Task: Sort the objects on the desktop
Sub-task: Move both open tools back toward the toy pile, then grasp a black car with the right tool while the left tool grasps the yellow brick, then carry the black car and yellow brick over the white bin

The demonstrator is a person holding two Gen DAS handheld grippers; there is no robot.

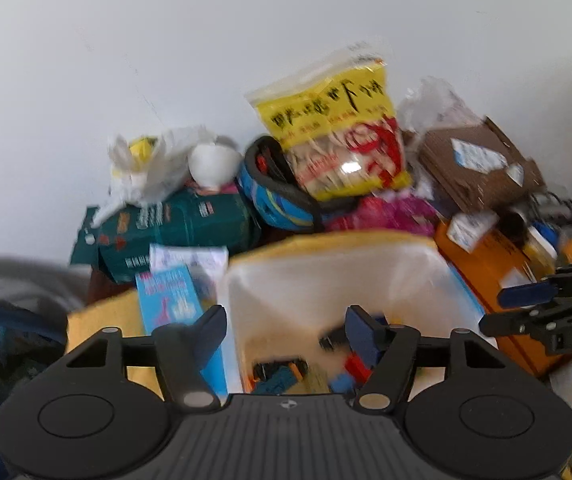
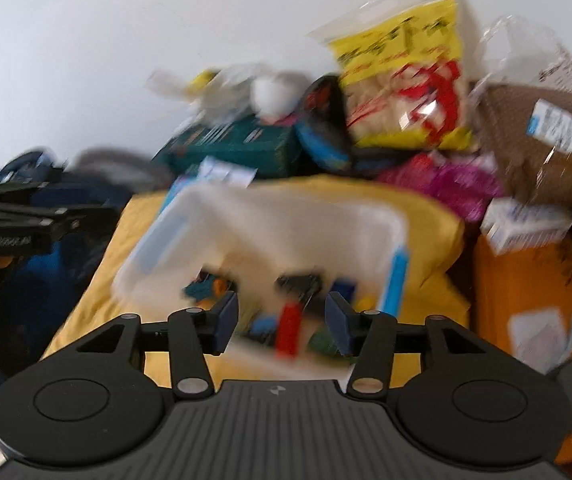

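Toys lay in the white bin on the yellow cloth in the left wrist view: small blurry pieces, a red one, blue ones and a dark one. The left tool was open above the bin and held nothing. A blue box lay just beside the bin. Behind it stood a yellow snack bag and a green box. The right tool showed at the edge.

In the right wrist view, the right tool was open and empty over the white bin. A red block and other blurry bits lay inside. An orange box stood near the bin.
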